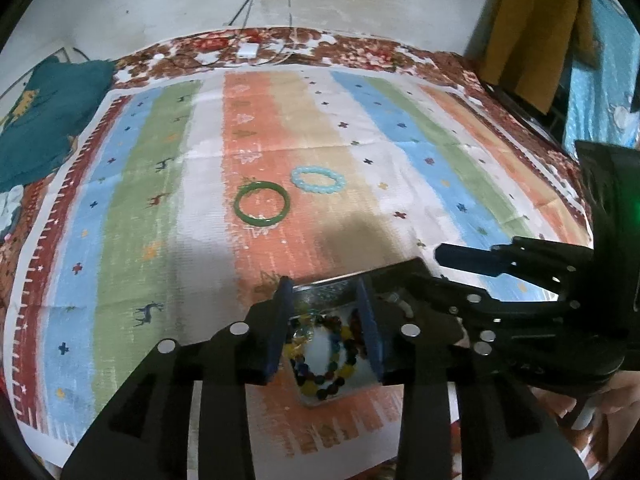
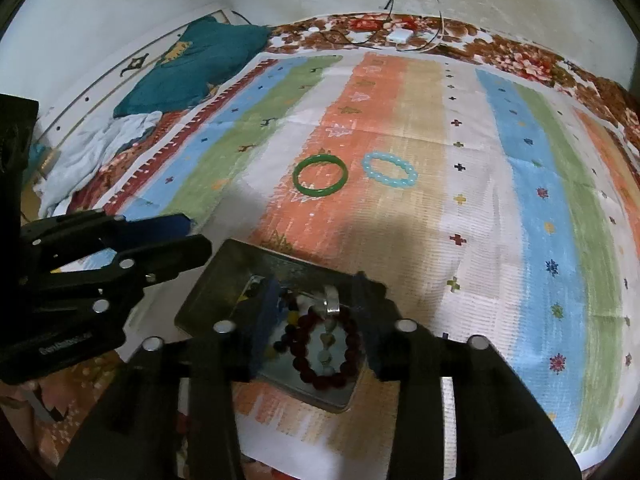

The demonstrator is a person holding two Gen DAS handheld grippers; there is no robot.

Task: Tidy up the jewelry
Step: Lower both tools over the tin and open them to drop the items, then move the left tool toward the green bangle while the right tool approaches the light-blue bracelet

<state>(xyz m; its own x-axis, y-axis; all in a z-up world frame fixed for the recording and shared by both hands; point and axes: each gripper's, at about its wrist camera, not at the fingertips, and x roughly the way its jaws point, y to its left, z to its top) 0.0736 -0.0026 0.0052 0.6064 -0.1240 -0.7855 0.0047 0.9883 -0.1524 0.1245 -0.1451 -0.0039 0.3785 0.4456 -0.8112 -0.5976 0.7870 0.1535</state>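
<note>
A shiny metal tin [image 1: 320, 292] [image 2: 224, 280] lies on the striped cloth near the front. It holds a multicoloured bead bracelet [image 1: 340, 372], a dark red bead bracelet [image 2: 344, 368] and a silver ring [image 2: 332, 300]. My left gripper [image 1: 324, 312] is open above the tin, empty. My right gripper [image 2: 316, 304] is open above the tin, empty. A green bangle [image 1: 262, 203] [image 2: 319, 179] and a light blue bead bracelet [image 1: 318, 179] [image 2: 389, 170] lie side by side on the cloth farther back.
The striped cloth [image 1: 160, 200] covers a floral bedspread [image 1: 360, 50]. A teal garment [image 1: 40, 120] and white cloth lie at the left. A white charger [image 1: 247, 50] with cables sits at the far edge. An orange garment [image 1: 536, 28] hangs at the right.
</note>
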